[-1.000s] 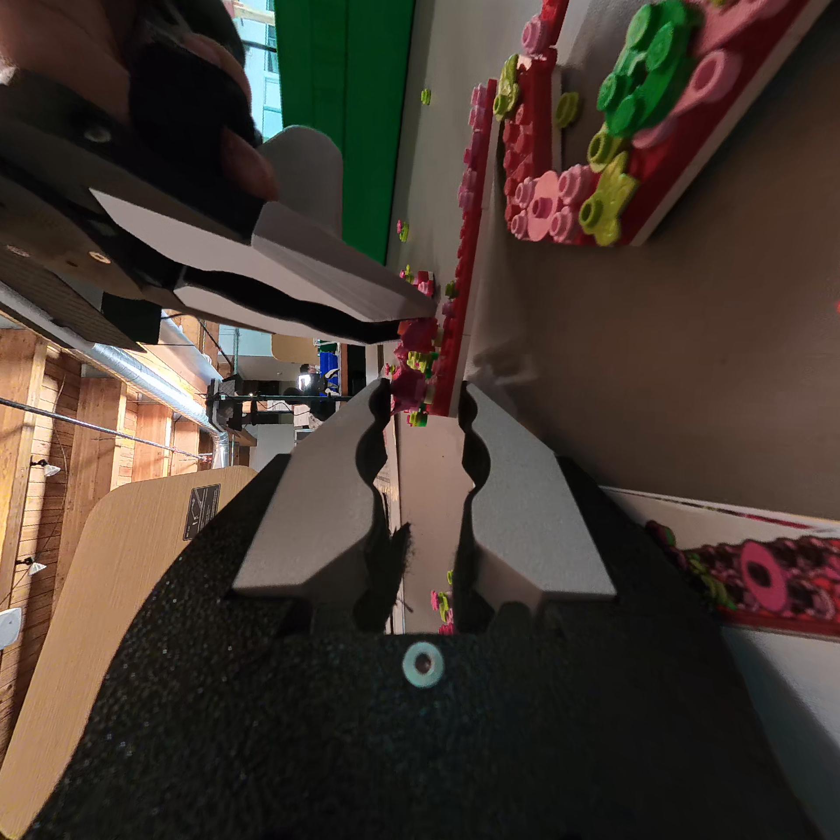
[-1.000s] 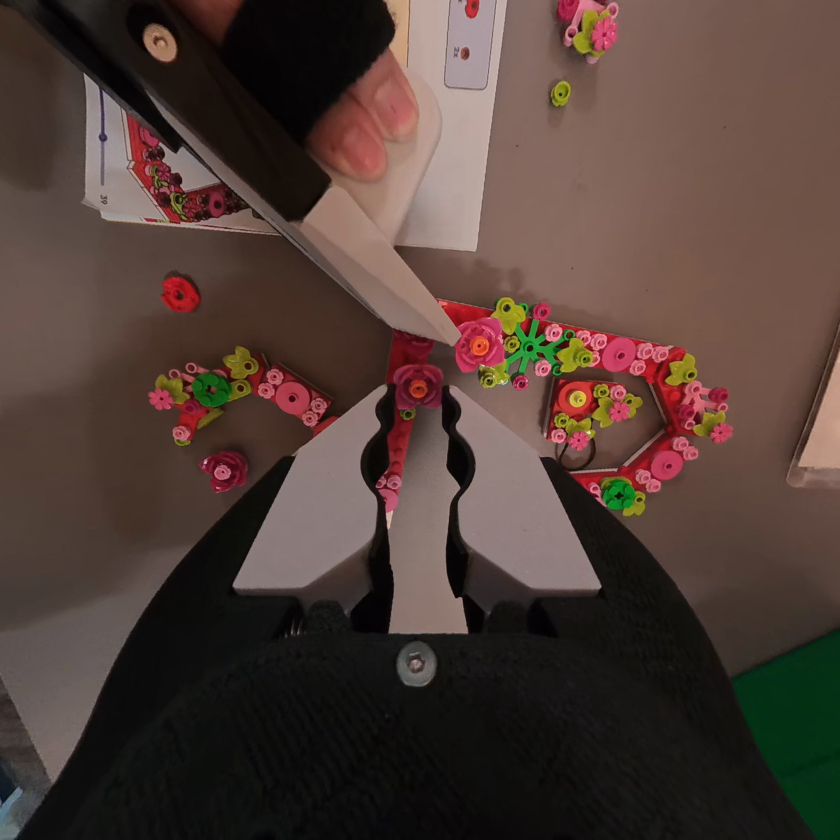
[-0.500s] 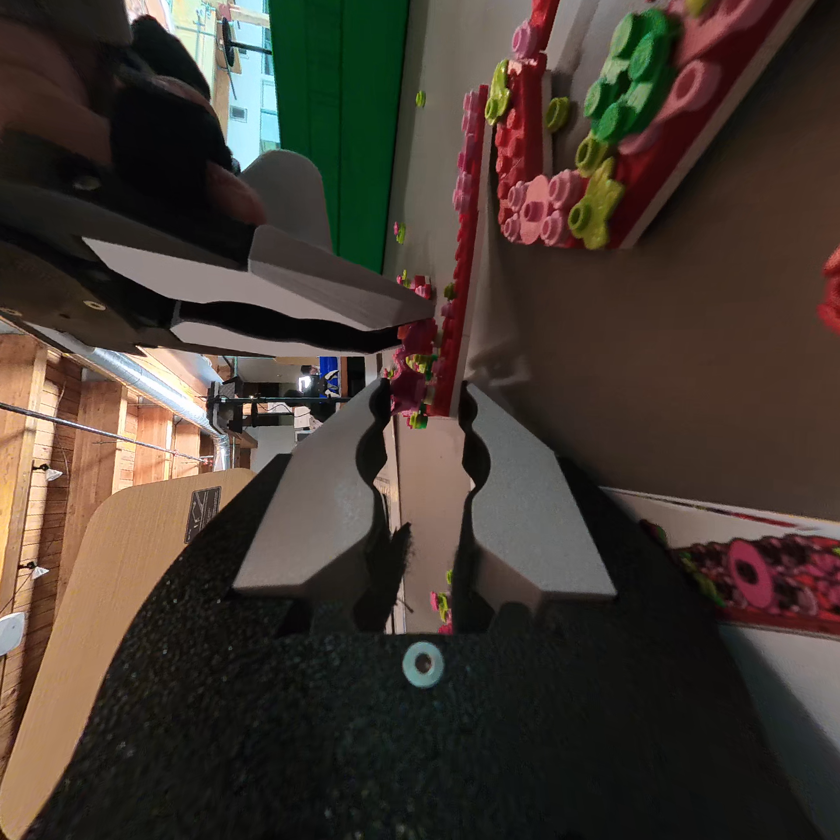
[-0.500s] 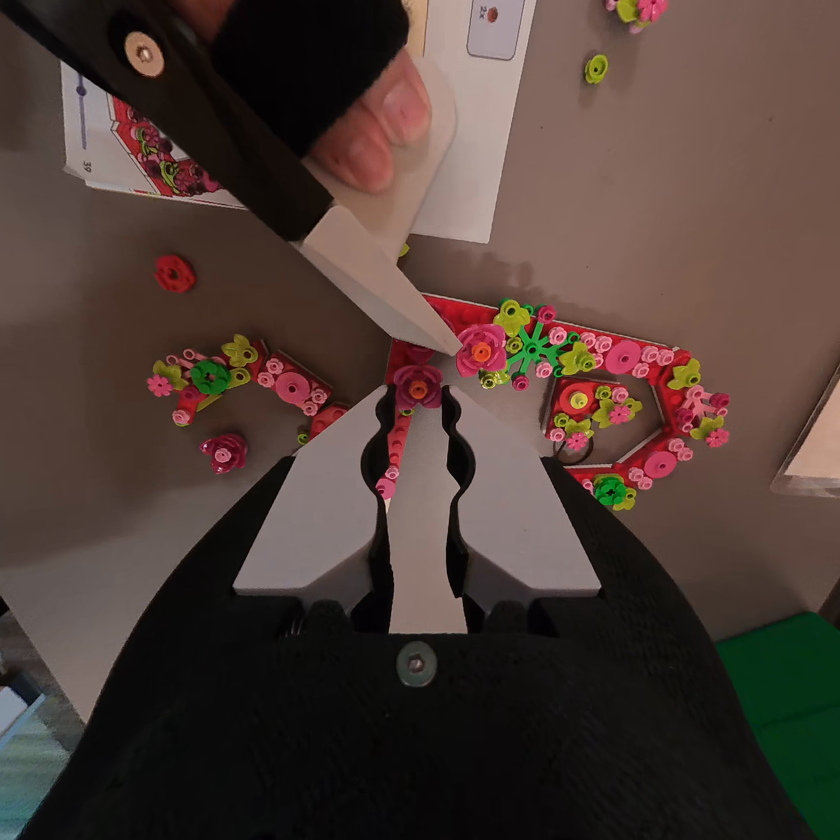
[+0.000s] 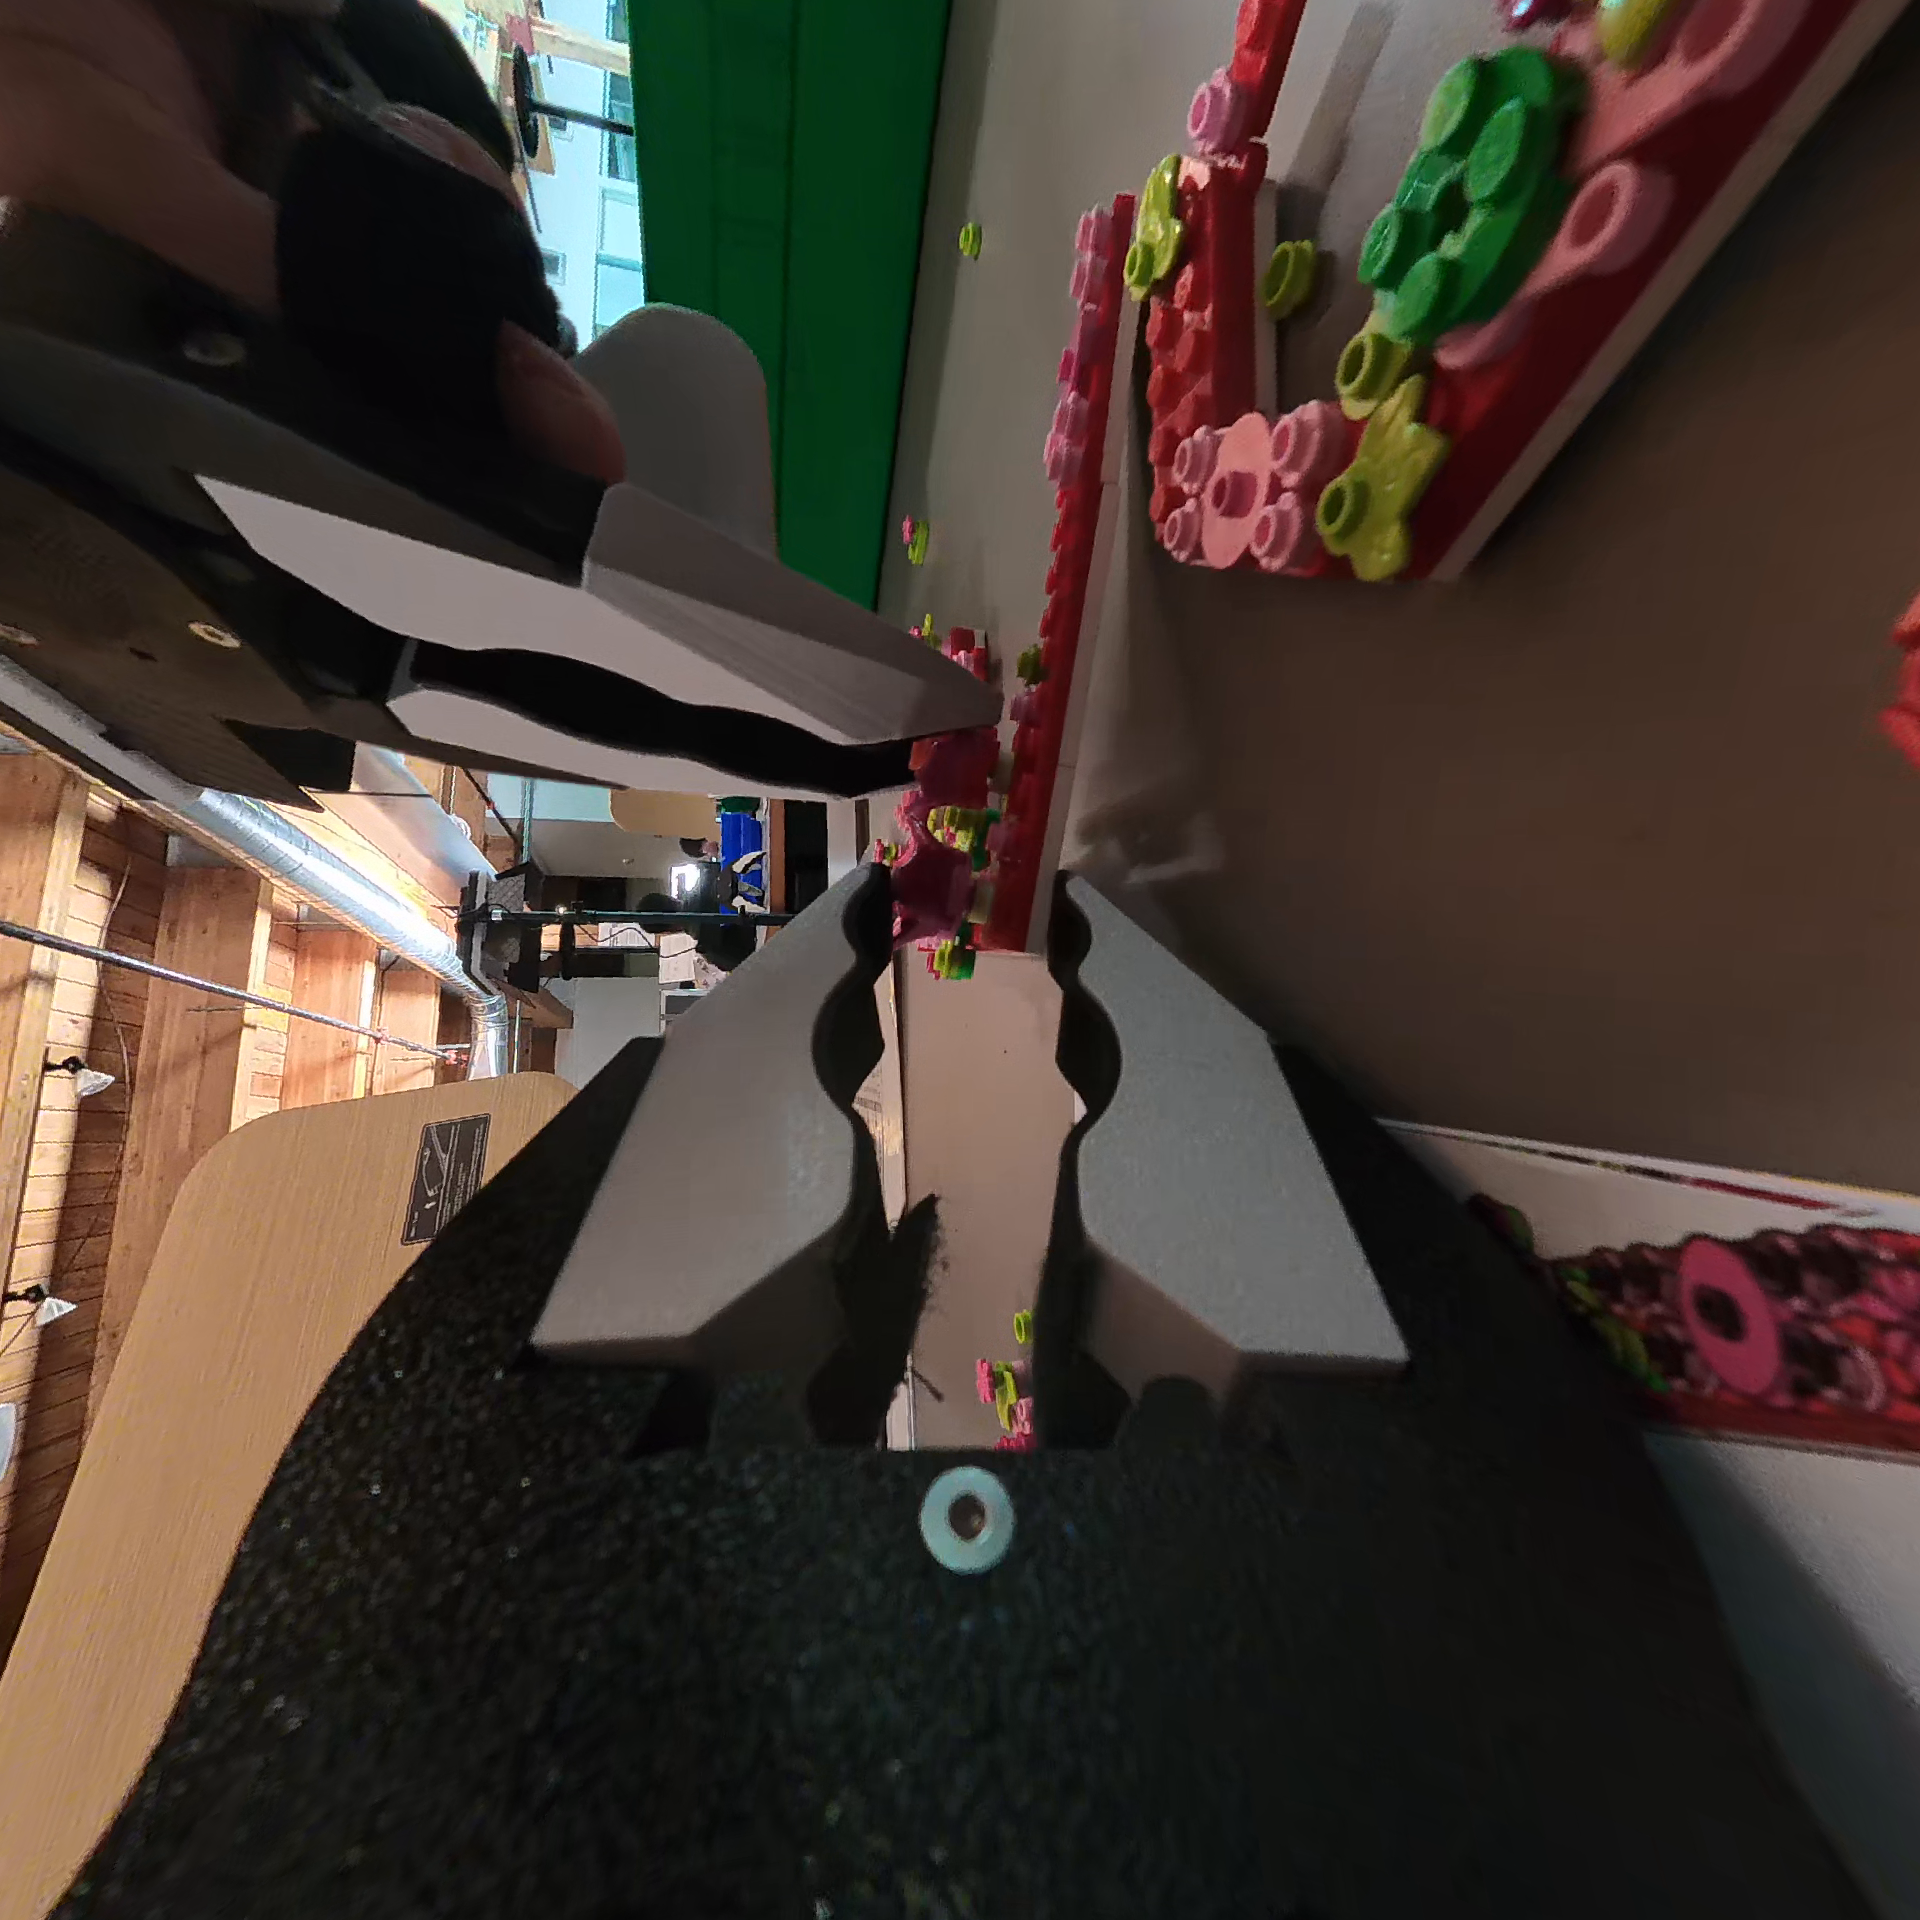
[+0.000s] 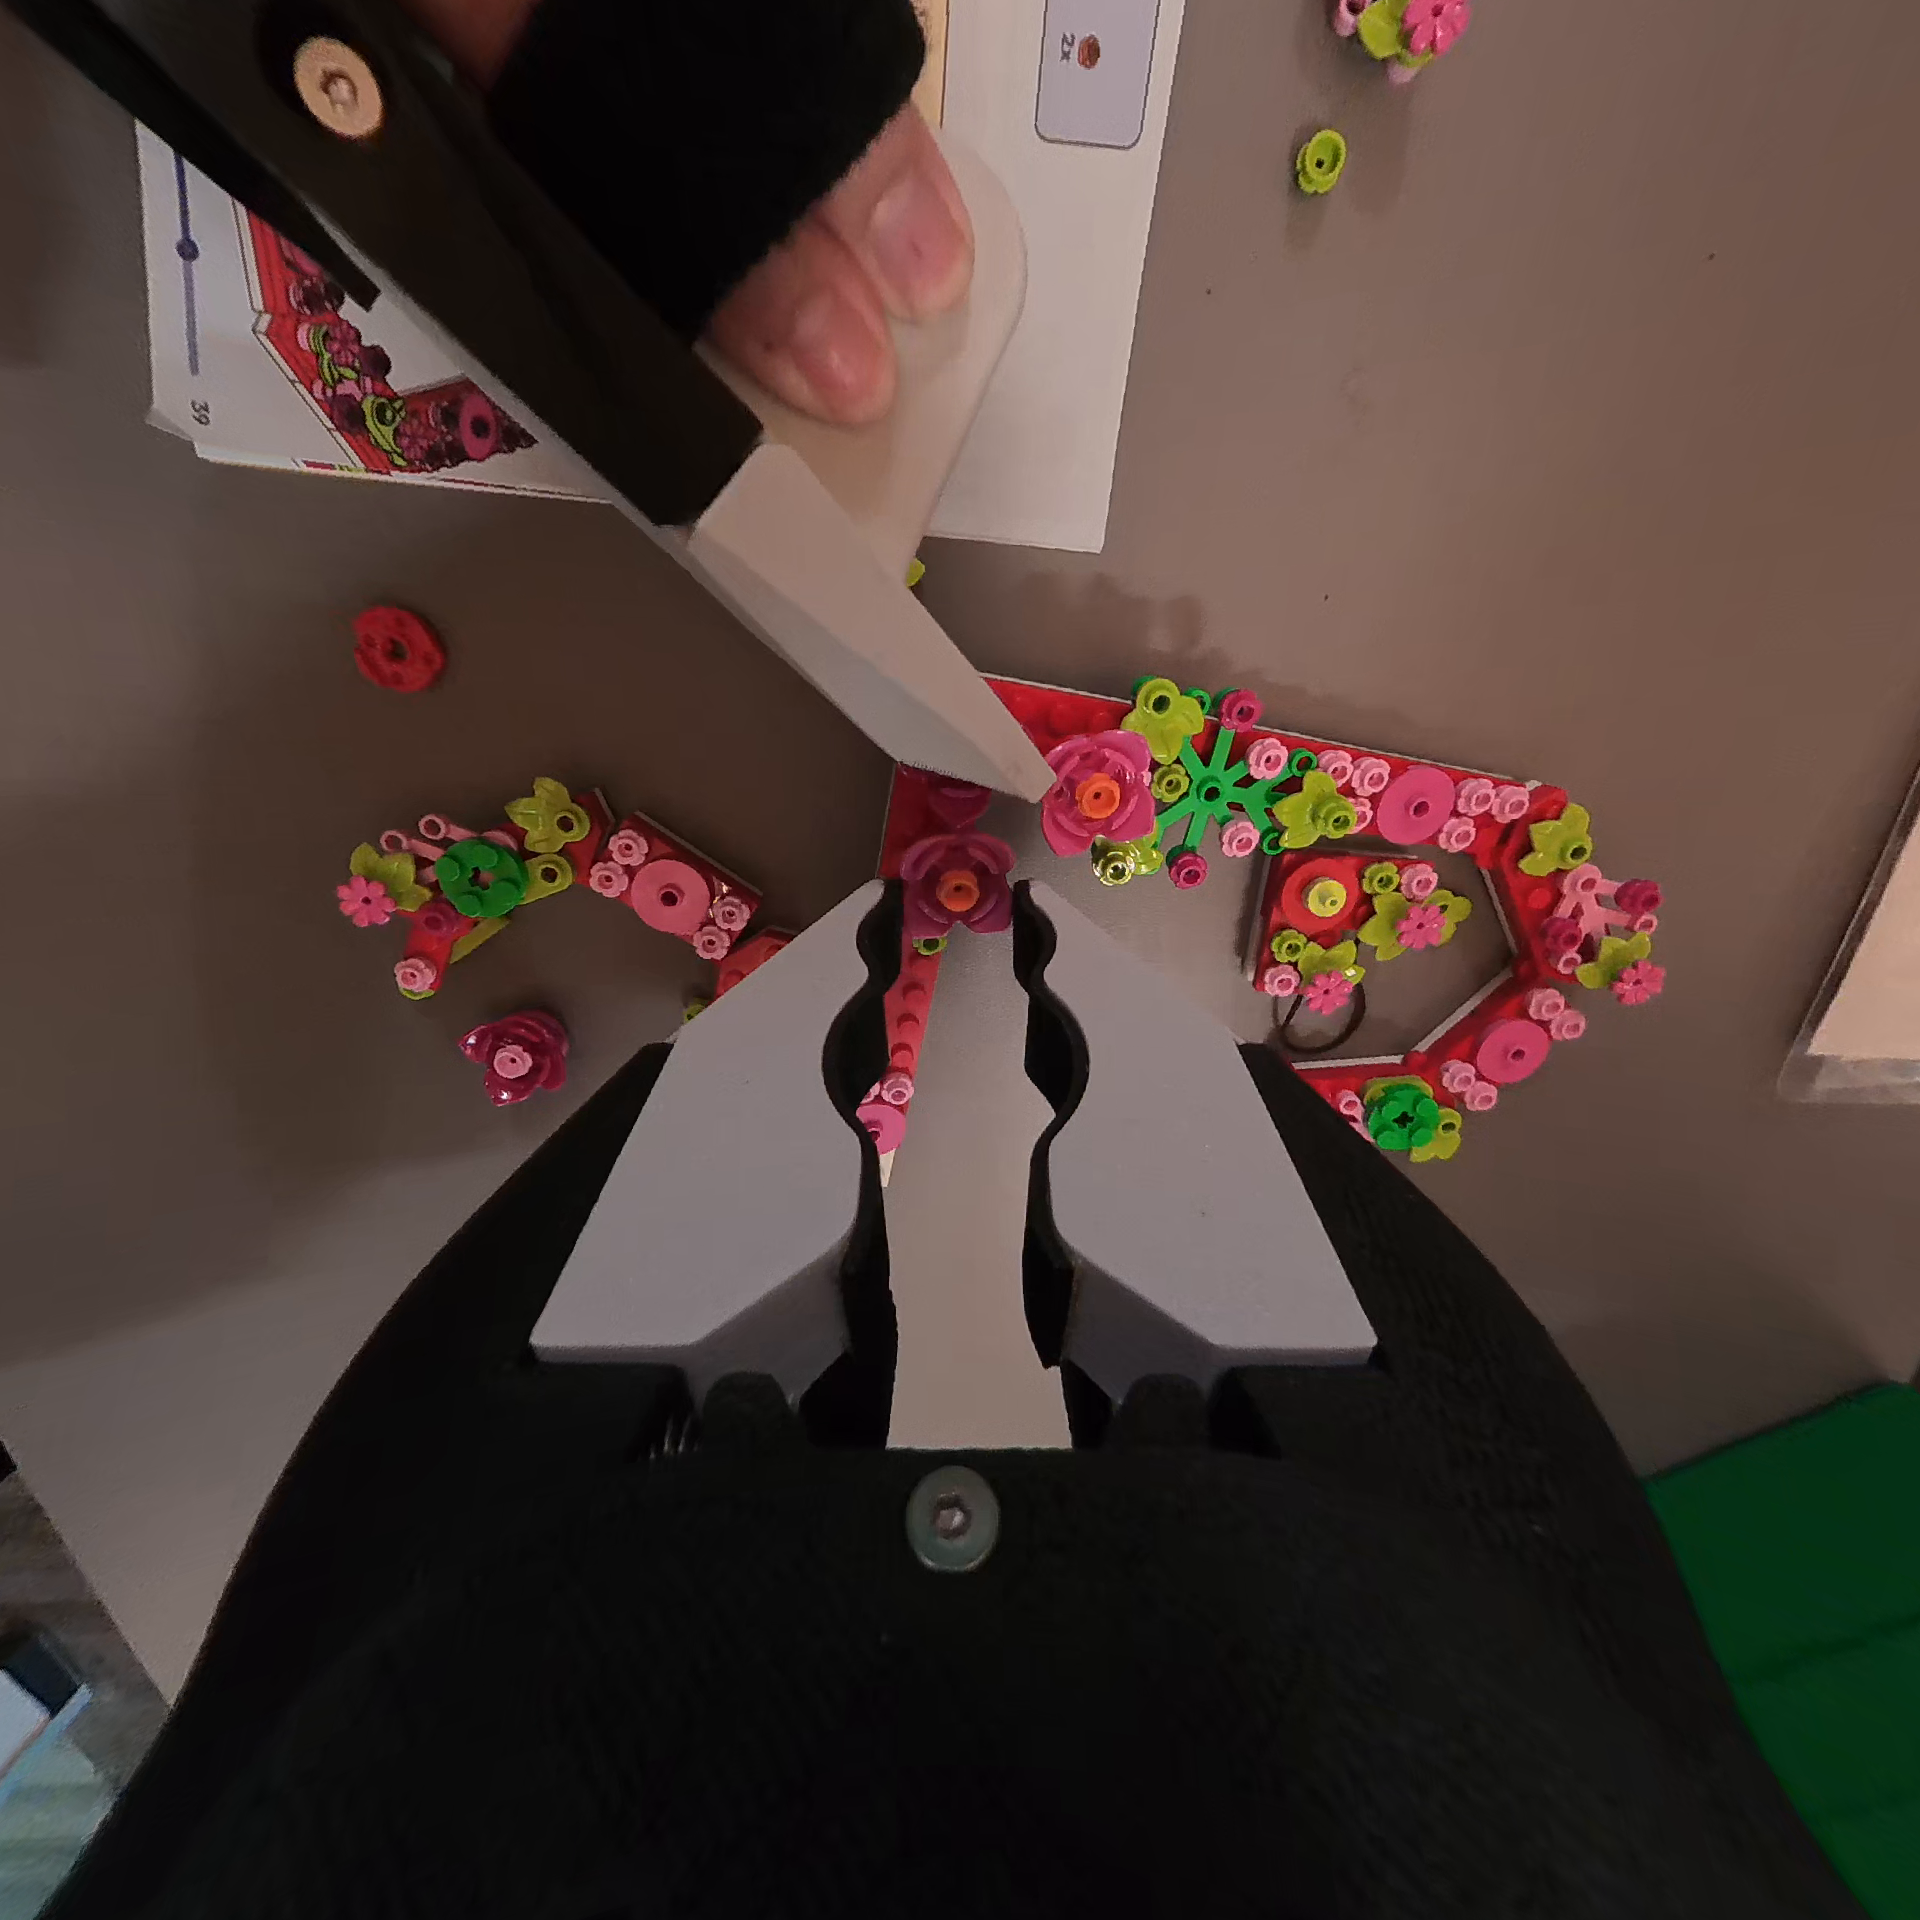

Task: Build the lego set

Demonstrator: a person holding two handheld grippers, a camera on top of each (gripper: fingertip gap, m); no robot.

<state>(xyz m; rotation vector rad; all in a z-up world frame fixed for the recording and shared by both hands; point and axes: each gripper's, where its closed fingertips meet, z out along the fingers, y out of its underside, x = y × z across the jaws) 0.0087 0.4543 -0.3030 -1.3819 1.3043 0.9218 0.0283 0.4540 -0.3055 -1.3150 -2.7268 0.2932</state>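
Note:
A red heart-shaped lego frame [image 6: 1060, 707] with pink, magenta and green flowers lies on the grey table. My left gripper [image 5: 971, 894] lies on its side and is shut on the frame's corner [image 5: 1049, 665]. In the right wrist view it [image 6: 1023, 784] comes in from the upper left, beside a big pink flower [image 6: 1096, 795]. My right gripper [image 6: 948, 894] points down from above, shut on a dark magenta flower with an orange centre [image 6: 951, 878] that sits on the frame. In the left wrist view its tips [image 5: 945, 732] are at that flower [image 5: 956, 758].
A loose curved frame section [image 6: 670, 888] lies to the left, with a loose magenta flower [image 6: 514, 1055] and a red round piece [image 6: 397, 646] near it. The instruction booklet [image 6: 1081, 312] lies behind. A lime piece [image 6: 1320, 161] and a green cloth [image 6: 1787, 1558] are at the edges. Both grippers' tips are close together, under 4 cm apart. It is some 11 centimetres from my left tips to the lime piece [image 6: 1320, 161].
Both grippers keep the same finger gap and stay at the frame's corner. Both views have shifted only slightly.

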